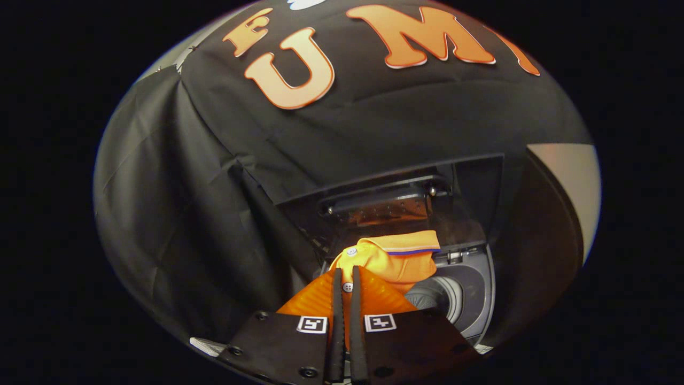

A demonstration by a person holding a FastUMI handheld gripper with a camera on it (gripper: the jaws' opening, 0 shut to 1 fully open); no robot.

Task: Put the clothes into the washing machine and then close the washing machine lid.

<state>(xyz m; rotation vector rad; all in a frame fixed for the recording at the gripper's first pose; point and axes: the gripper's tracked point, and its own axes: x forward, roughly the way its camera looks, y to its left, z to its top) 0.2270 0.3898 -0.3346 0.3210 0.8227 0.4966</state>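
Gripping an orange shirt [393, 259]: claw [347, 289], both fingers [336, 321] pinched nearly together on the fabric. Shirt hangs over the washing machine [470, 299] opening, collar uppermost. Machine's drum [438, 297] below and beside the shirt. Machine's lid [385, 200] raised behind it.

The washing machine [470, 299] sits low against the booth wall, and its lid [395, 198] stands open at the back, behind the round tub [443, 299]. A shirt [393, 262] hangs over the left part of the machine's opening, in front of the lid and just left of the tub's hole. The gripper [347, 289] is on the near side of the machine, with its two fingers close together and the shirt's button strip pinched between them. The collar sits beyond the fingertips, toward the lid.
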